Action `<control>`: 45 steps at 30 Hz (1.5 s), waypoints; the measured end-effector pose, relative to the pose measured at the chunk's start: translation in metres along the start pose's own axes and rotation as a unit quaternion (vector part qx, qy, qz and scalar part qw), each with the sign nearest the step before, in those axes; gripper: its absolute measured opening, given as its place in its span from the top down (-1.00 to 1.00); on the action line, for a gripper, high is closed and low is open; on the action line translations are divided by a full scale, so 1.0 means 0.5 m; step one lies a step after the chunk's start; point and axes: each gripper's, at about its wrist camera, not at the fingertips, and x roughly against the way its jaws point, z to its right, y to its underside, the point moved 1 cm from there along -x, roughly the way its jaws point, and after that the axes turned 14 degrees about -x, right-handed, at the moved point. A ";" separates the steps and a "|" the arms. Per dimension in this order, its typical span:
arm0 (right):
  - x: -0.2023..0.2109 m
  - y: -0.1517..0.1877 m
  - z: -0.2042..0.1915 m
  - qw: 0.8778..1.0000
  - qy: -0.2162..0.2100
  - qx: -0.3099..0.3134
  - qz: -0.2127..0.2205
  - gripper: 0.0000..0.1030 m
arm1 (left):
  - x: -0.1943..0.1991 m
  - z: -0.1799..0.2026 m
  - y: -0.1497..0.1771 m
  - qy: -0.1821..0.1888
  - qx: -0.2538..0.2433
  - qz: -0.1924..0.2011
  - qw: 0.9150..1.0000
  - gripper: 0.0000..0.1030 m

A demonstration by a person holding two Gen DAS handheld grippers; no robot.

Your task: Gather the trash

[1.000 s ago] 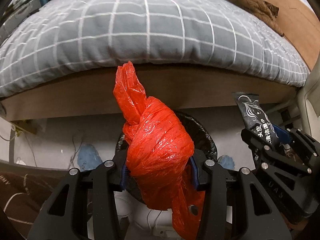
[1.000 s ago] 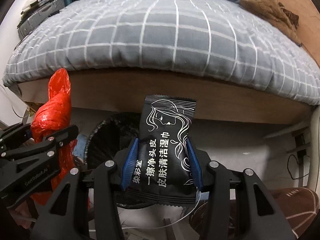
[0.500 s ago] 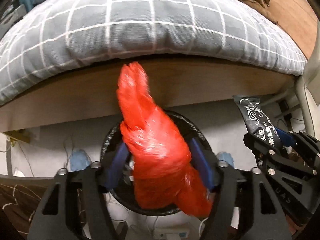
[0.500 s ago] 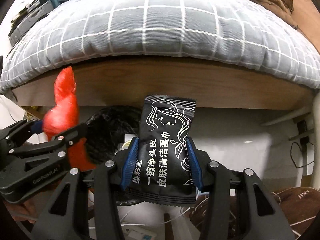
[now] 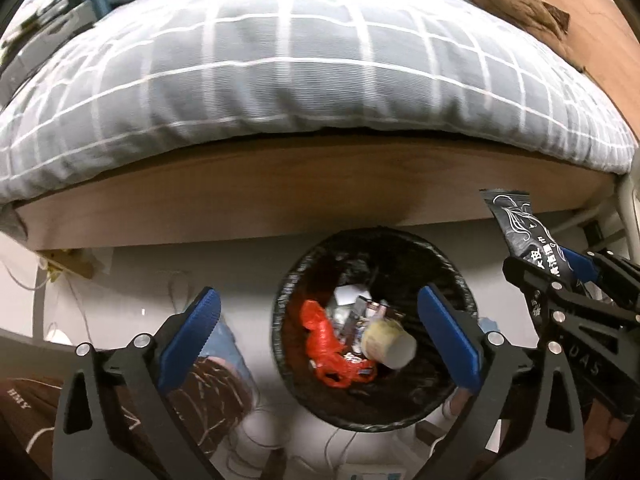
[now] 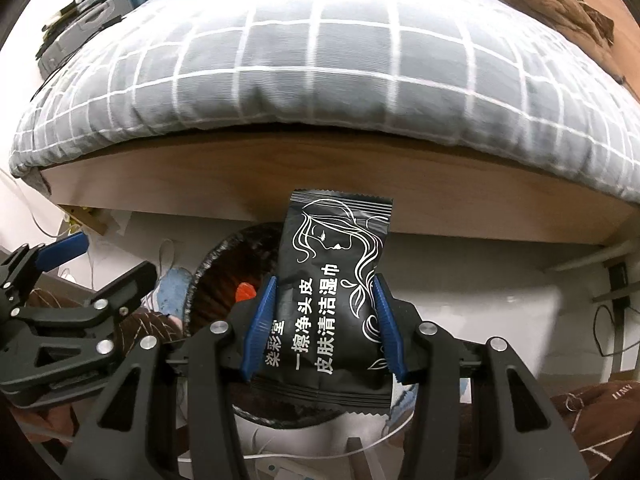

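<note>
Left wrist view: left gripper [image 5: 320, 324] jaws have just been opening and stand wide apart, nothing between them. Directly below, the bin [image 5: 288, 280] with black liner; inside lie the red bag [image 5: 326, 344], a pale cup [image 5: 388, 346] and other scraps. Right wrist view hides most of that: the black wipes packet [image 6: 330, 304] is clamped upright between the blue pads of the right gripper [image 6: 326, 322], covering the bin's opening; only a sliver of red shows. Bed [image 6: 320, 80] behind.
</note>
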 end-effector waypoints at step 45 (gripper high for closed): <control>0.470 -0.034 0.017 0.981 0.010 -0.029 0.192 -0.85 | 0.436 0.003 -0.051 -0.017 0.022 0.145 0.989 -0.89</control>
